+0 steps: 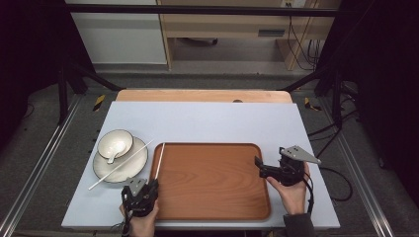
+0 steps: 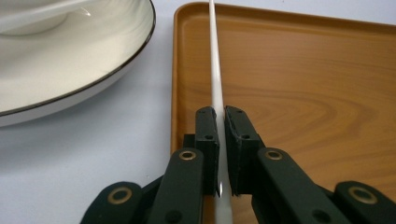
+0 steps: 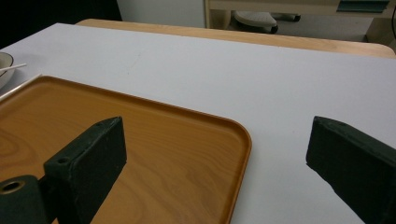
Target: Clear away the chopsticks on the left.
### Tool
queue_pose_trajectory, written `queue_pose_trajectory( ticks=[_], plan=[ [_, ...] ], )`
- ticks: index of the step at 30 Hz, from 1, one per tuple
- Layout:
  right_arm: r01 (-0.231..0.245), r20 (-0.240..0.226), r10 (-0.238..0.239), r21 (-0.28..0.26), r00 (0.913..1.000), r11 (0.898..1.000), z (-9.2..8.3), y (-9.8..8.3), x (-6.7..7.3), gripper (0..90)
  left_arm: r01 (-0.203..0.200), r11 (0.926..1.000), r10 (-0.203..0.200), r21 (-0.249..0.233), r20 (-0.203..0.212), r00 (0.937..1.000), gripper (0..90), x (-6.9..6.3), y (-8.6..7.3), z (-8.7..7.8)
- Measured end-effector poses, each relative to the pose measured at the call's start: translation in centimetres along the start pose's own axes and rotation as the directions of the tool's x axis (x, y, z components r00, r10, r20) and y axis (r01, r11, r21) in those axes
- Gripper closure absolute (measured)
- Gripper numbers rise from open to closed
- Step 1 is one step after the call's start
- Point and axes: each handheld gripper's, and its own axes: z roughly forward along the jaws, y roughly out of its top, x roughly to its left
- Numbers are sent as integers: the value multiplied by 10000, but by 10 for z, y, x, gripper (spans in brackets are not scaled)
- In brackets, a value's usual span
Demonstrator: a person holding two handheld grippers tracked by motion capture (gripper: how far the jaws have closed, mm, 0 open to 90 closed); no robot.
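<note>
A white chopstick (image 2: 215,65) runs along the left rim of the wooden tray (image 1: 212,197), and my left gripper (image 2: 221,122) is shut on its near end. In the high view that chopstick (image 1: 159,160) points away from the left gripper (image 1: 154,183) at the tray's near left corner. A second white chopstick (image 1: 121,164) lies slanted across the white plate (image 1: 133,169). My right gripper (image 3: 215,144) stands open, its jaws on either side of the tray's right rim (image 3: 240,154) with nothing between them; in the high view the right gripper (image 1: 260,168) sits at the tray's right edge.
A small white bowl (image 1: 121,137) with a white spoon (image 1: 112,152) rests on the plate's far part. The plate (image 2: 70,70) lies just left of the held chopstick. A pale mat (image 1: 207,118) covers the table; black frame bars stand at both sides.
</note>
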Motion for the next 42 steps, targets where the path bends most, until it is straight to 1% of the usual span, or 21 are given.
queue_pose_trajectory(
  ticks=[2,5,10,12,15,19,22,23,24,26,28,29,30,31,32,34,36,39,40,41,42],
  plan=[
    [8,-19,-8,20,10000,10000,0,0,0,51,41,9997,-41,228,7,10000,840,0,1,2],
    [38,-17,-37,12,10000,10000,0,0,0,52,86,9992,-85,395,-27,10000,839,1,2,3],
    [66,8,-66,25,10000,10000,1,0,0,52,30,9990,-27,449,-65,10000,833,0,3,4],
    [21,-33,-21,3,10000,10000,0,0,1,52,25,9988,-26,485,21,10000,815,-1,3,4],
    [63,-19,-63,6,10000,10000,0,0,0,52,-12,9988,12,487,0,10000,805,-1,4,5],
    [3,-18,-3,-4,10000,10000,0,0,0,52,-20,9990,16,448,86,10000,787,1,5,4],
    [-45,-31,45,-25,10000,10000,-1,1,0,52,-128,9994,122,329,163,9998,748,2,8,-1],
    [-19,-22,19,-31,10000,10000,-1,1,0,52,-196,9995,189,230,327,9993,720,4,11,-4],
    [-19,-22,19,-31,10000,10000,-1,1,0,52,-196,9995,189,230,327,9993,706,4,11,-4],
    [-19,1,19,-54,10000,10000,-1,1,0,52,-375,9992,364,156,670,9971,693,7,16,-7],
    [-32,-4,32,-50,10000,10000,-2,1,0,52,-654,9979,651,-3,1059,9922,648,10,20,-10],
    [-16,18,16,-67,10000,10000,-2,1,0,52,-770,9970,772,-67,1280,9888,624,11,23,-13],
    [-40,21,40,-83,10000,10000,-3,1,0,52,-870,9960,887,-179,1528,9843,580,13,26,-15],
    [-40,21,40,-83,10000,10000,-3,1,0,52,-954,9952,973,-196,1647,9815,580,15,28,-17],
    [-20,37,20,-84,10000,10000,-3,1,-1,52,-1128,9933,1152,-232,1820,9765,566,17,31,-19],
    [-63,17,63,-98,10000,9999,-3,1,-1,53,-1575,9871,1600,-283,1939,9679,527,21,35,-22],
    [-60,0,60,-115,10000,9999,-4,2,-1,53,-2022,9788,2047,-334,2040,9573,500,26,39,-24],
    [-112,-14,112,-147,9999,9998,-4,2,0,54,-2377,9710,2378,-271,2188,9463,455,33,42,-26],
    [-108,-23,107,-150,9999,9998,-4,2,0,54,-2550,9667,2535,-229,2244,9410,443,36,43,-27],
    [-108,-30,107,-149,9999,9998,-4,2,0,54,-2782,9603,2750,-188,2286,9339,428,39,43,-28],
    [-81,-32,81,-132,10000,9999,-4,2,0,54,-2913,9564,2879,-203,2314,9293,418,43,43,-29]
  ],
)
